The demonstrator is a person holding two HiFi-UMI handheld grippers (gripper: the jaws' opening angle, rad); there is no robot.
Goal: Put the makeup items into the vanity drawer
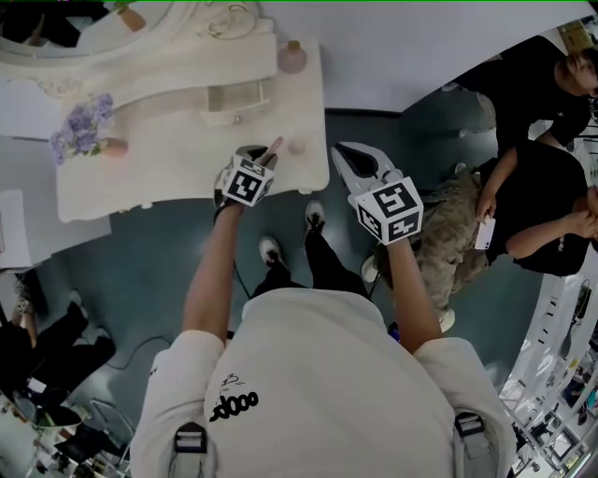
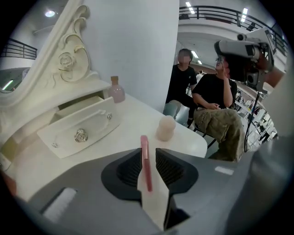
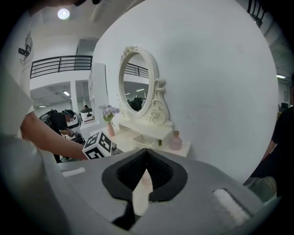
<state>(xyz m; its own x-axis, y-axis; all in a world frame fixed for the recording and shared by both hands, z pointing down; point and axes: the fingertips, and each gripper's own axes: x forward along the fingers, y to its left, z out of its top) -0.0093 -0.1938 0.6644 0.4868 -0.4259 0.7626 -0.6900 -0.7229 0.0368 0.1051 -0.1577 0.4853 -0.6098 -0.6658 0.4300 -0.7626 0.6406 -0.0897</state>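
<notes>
Now | left gripper: fingers clamp pink stick | right gripper: fingers closed together

Above the drawer, the mirror runs off the head view's top edge. In front of the drawer, the left claw covers the lower end of the pink stick. In the left gripper view the drawer's own front hides its inside.

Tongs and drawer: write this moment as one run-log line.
left tongs: shut on pink stick | right tongs: shut | drawer: open
</notes>
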